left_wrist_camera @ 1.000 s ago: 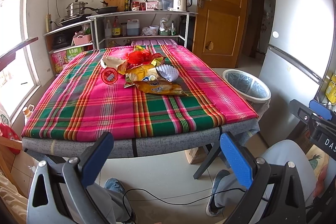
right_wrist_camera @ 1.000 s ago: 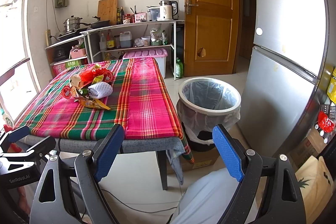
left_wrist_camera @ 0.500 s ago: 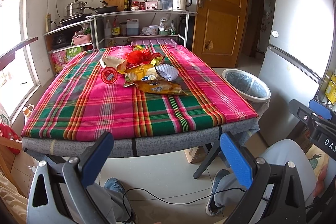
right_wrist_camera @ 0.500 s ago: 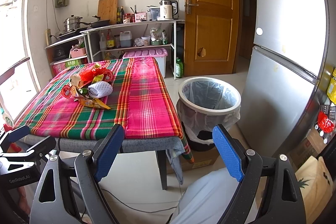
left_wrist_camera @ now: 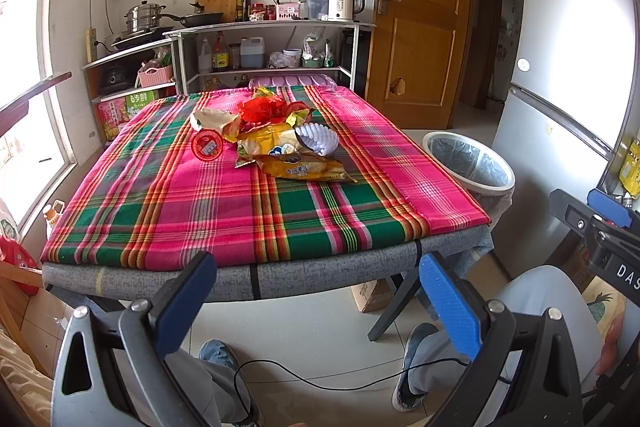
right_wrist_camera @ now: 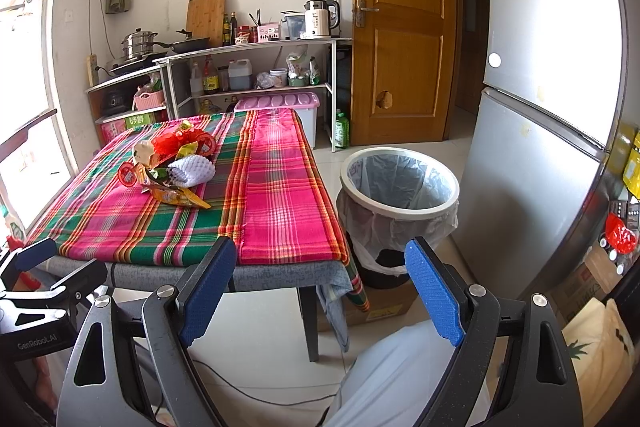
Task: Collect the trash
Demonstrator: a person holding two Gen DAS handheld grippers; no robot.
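Observation:
A heap of trash [left_wrist_camera: 272,133] lies mid-table on the plaid cloth [left_wrist_camera: 224,203]: a yellow snack bag [left_wrist_camera: 304,169], a white foam net [left_wrist_camera: 318,139], red plastic [left_wrist_camera: 262,107], a round red lid [left_wrist_camera: 207,146]. The heap also shows in the right wrist view [right_wrist_camera: 172,167]. A white bin with a liner [right_wrist_camera: 400,183] stands on the floor right of the table, also in the left wrist view [left_wrist_camera: 468,163]. My left gripper [left_wrist_camera: 316,281] is open and empty, below the table's near edge. My right gripper [right_wrist_camera: 320,269] is open and empty, near the table's front right corner.
A silver fridge [right_wrist_camera: 560,107] stands at the right, a wooden door [right_wrist_camera: 400,47] behind the bin. Shelves with pots, bottles and a kettle [left_wrist_camera: 344,3] line the back wall. A cardboard box [right_wrist_camera: 380,307] sits under the table. The person's legs [left_wrist_camera: 520,307] are below the grippers.

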